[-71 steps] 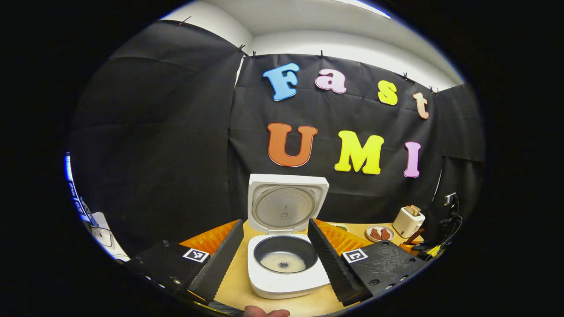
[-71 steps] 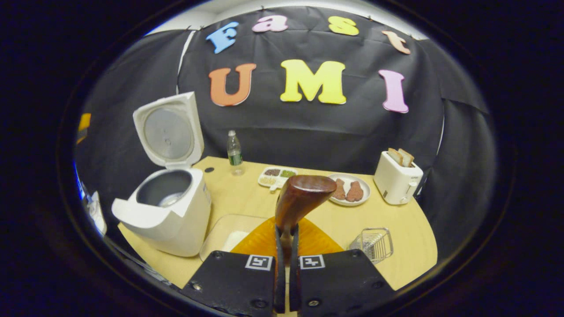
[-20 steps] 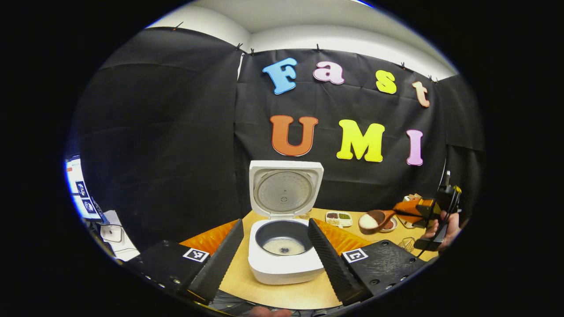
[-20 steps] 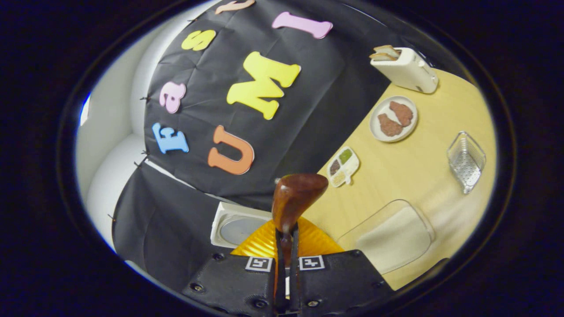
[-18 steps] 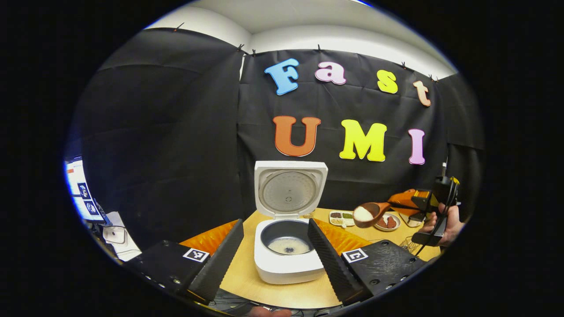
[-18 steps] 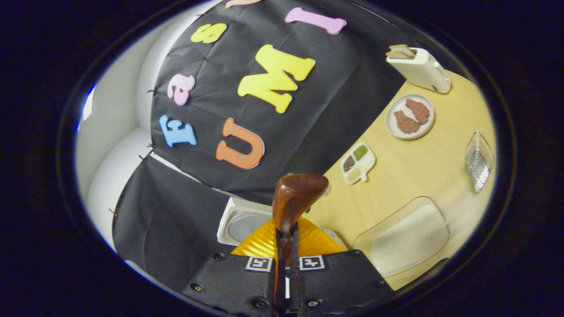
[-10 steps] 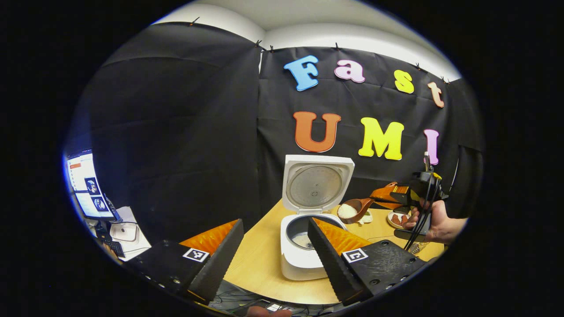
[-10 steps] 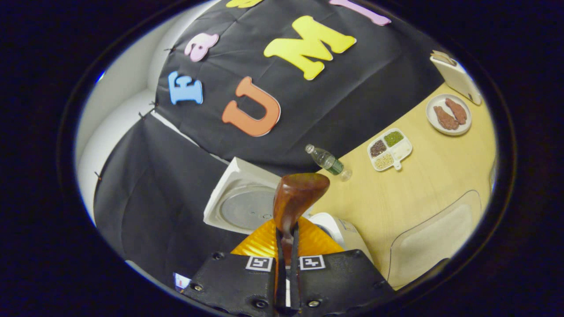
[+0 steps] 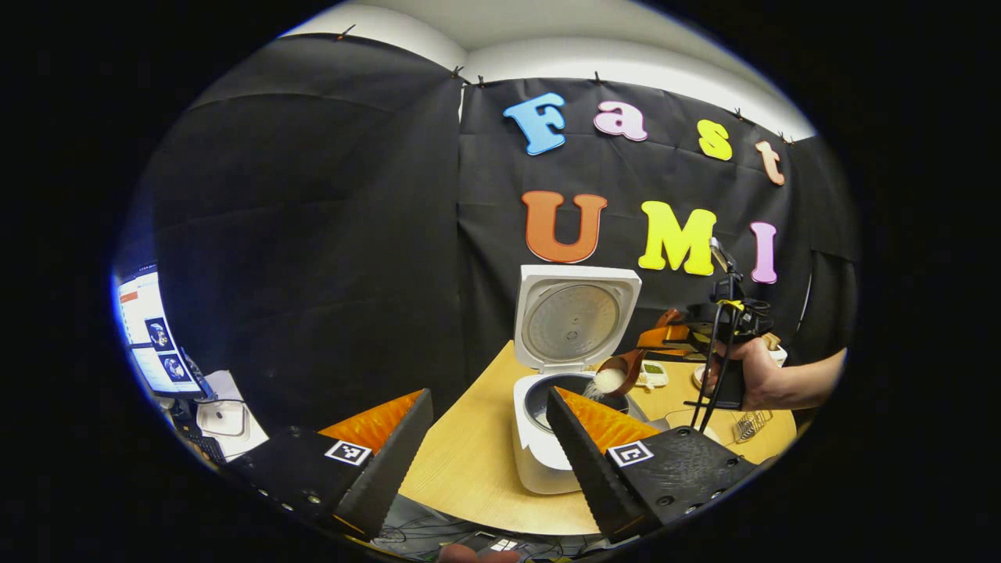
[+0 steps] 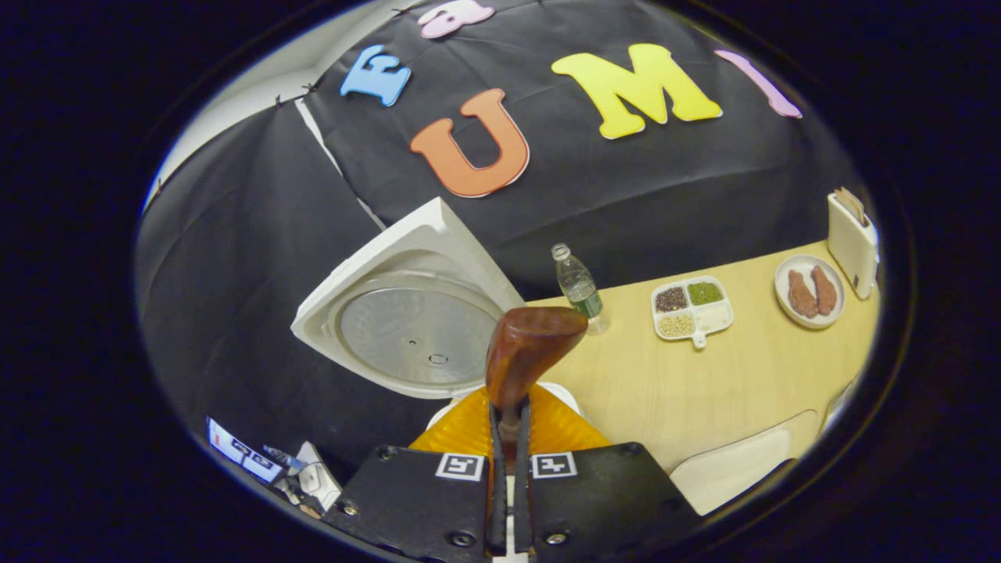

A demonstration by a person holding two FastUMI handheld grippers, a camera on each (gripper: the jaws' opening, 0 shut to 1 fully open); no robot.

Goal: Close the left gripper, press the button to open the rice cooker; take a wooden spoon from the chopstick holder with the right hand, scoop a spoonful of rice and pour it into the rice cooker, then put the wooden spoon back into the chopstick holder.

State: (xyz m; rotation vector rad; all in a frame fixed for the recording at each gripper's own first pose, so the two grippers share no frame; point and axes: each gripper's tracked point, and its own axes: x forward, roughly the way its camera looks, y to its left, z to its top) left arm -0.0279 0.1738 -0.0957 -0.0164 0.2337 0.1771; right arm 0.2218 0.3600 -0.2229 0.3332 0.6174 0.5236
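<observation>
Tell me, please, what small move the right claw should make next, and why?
Probably keep tipping the wooden spoon a little further over the rice cooker: its lid stands open, the right claw grips the handle, and rice is spilling from the bowl.

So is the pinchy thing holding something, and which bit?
Yes: the right gripper pinches the wooden spoon by its handle. The left gripper is open, holding nothing.
</observation>
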